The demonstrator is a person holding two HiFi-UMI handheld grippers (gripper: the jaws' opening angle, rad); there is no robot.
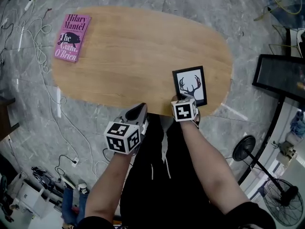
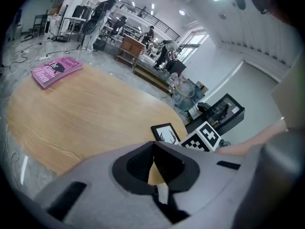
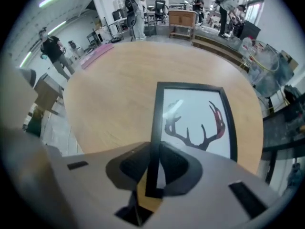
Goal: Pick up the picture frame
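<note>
The picture frame, black-edged with a dark antler print, lies flat near the front right edge of the oval wooden table. My right gripper points steeply down at the frame's near end. In the right gripper view the frame has its left rail between the two pads, and the gripper is shut on that rail. My left gripper hangs off the table's front edge, left of the frame. Its jaws meet at the tips with nothing between them. The frame shows beyond them.
A pink book lies at the table's far left end. Cables trail over the grey floor to the left. A black panel and floor fans stand to the right. People and desks fill the background of both gripper views.
</note>
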